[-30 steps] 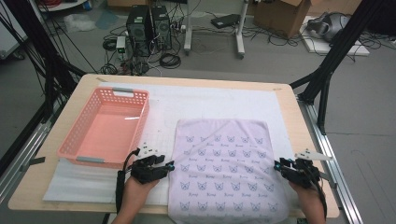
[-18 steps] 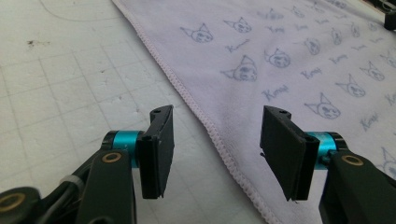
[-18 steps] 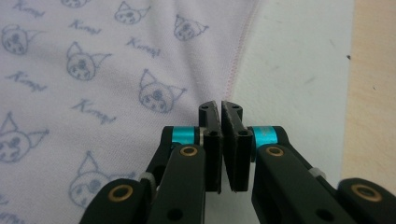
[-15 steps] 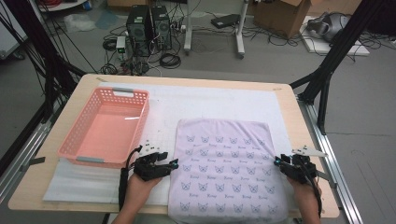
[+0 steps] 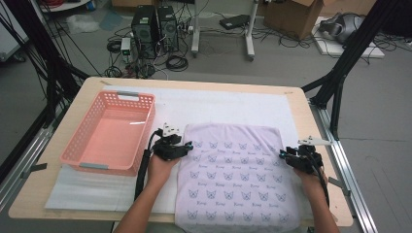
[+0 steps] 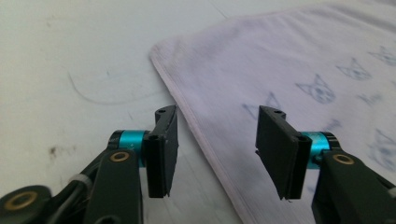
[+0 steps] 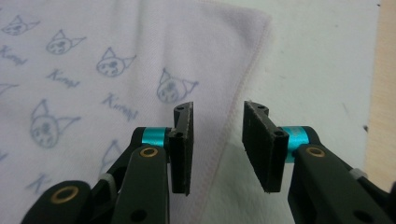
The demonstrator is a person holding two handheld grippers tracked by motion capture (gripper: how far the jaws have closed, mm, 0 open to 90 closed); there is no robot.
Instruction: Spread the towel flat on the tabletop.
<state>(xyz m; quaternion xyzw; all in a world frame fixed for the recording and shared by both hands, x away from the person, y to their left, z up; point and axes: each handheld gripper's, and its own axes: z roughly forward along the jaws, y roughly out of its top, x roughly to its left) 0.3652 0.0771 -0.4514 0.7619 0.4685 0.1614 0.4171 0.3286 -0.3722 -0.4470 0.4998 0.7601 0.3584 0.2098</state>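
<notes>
A pale lilac cloth (image 5: 235, 174) printed with small cat faces lies flat on the white mat, its near end hanging over the table's front edge. My left gripper (image 5: 187, 145) sits at the cloth's left edge, and in the left gripper view it (image 6: 217, 151) is open, its jaws straddling the hemmed edge of the cloth (image 6: 299, 70). My right gripper (image 5: 283, 155) is at the cloth's right edge. In the right gripper view it (image 7: 217, 140) is open too, the hem of the cloth (image 7: 140, 56) running between its jaws.
An empty pink plastic basket (image 5: 75, 155) stands on the left part of the table. A white mat (image 5: 218, 104) covers most of the wooden tabletop (image 5: 301, 111). Computer cases, cables and boxes sit on the floor beyond the far edge.
Both grippers have slid a little farther from me along the cloth's side edges. The cloth has stayed flat.
</notes>
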